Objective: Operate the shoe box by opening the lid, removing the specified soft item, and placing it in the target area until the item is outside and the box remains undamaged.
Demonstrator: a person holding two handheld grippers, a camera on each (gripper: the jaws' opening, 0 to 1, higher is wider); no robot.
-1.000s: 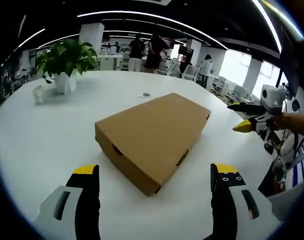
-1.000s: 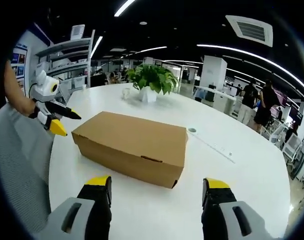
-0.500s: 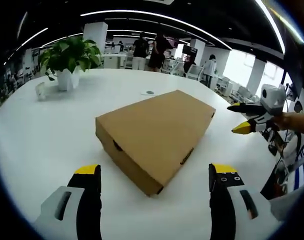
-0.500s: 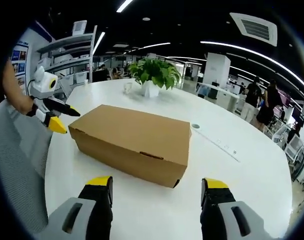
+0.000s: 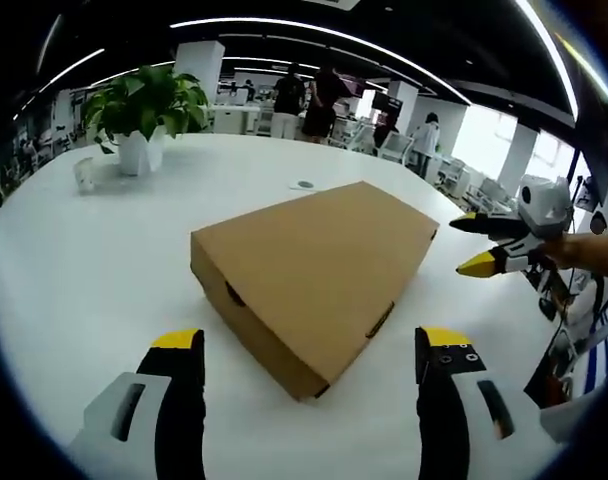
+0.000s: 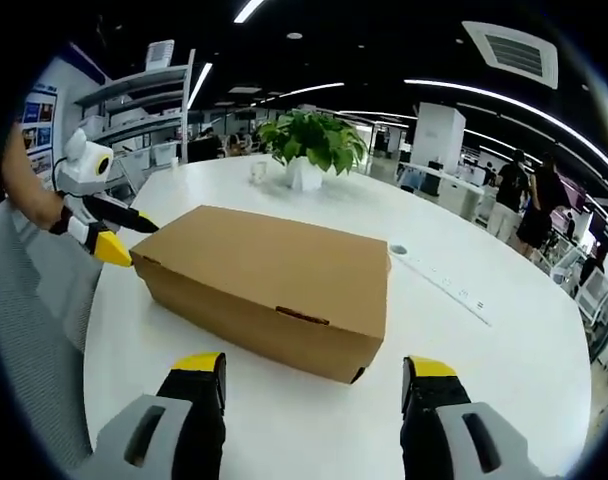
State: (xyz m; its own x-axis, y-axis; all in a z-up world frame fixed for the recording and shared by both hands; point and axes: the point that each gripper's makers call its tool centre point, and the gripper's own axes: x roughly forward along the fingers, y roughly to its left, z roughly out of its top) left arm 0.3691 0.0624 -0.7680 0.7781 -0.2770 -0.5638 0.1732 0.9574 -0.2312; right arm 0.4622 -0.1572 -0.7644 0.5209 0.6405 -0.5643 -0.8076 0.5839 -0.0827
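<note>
Both tools are drawing closer to the shoe box [image 5: 309, 275] than they were 1 second ago, and it is looming larger in the left and right gripper views. No step of the task is looking done yet: the lid is sitting closed and flat, the soft item is presumably inside and unseen, so opening, lifting out and placing are all still waiting. The left tool [image 5: 311, 352] is hanging with its jaws wide and gripping nothing; the right tool [image 6: 312, 376] is doing the same. The box is lying near the edge of a round white counter [image 5: 74, 260], with a potted plant [image 6: 309, 150] standing further back. People [image 5: 304, 95] are standing about in the open office behind.
</note>
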